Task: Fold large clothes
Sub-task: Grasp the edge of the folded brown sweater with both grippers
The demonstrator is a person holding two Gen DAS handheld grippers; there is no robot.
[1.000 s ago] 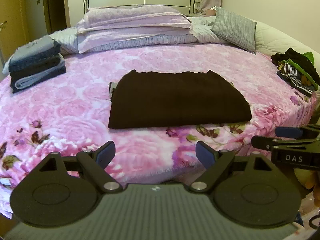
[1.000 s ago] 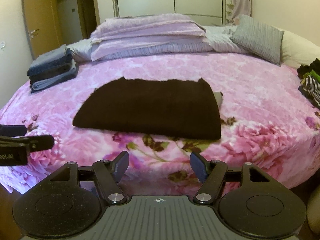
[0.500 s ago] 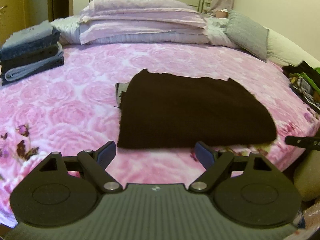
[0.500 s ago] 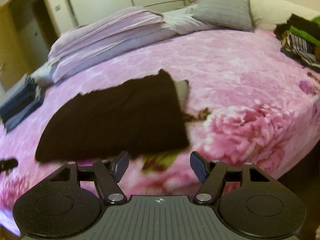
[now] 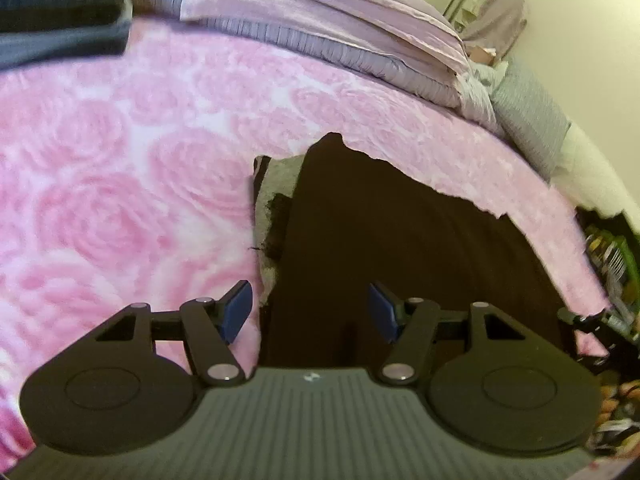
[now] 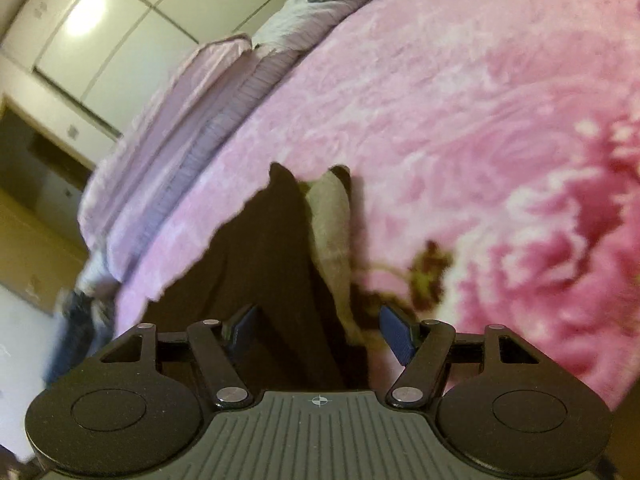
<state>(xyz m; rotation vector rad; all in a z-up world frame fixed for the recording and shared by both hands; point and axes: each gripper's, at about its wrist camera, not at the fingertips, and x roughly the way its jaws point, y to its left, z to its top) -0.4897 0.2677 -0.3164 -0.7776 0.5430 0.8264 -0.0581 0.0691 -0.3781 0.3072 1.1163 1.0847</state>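
Observation:
A dark brown folded garment (image 5: 400, 248) lies on the pink rose-patterned blanket (image 5: 120, 168); a grey inner layer (image 5: 276, 184) peeks out at its left end. My left gripper (image 5: 310, 315) hovers at the near left corner, the garment's left edge between its blue pads (image 5: 237, 312). Its jaws are closing, with a gap still on both sides of the cloth. In the right wrist view the garment's (image 6: 260, 264) right end with its grey layer (image 6: 332, 232) runs between the wide jaws of my right gripper (image 6: 320, 330), which is open.
Stacked lilac bedding (image 5: 340, 28) and a grey pillow (image 5: 528, 120) lie at the head of the bed. A folded pile of dark clothes (image 5: 60, 20) sits at the far left, and loose colourful clothes (image 5: 612, 256) lie at the right edge. White wardrobe doors (image 6: 140, 28) stand behind.
Both grippers moved forward and down from the bed's foot to the garment's two ends, and both views rolled. The left jaws have narrowed; the right jaws kept their width.

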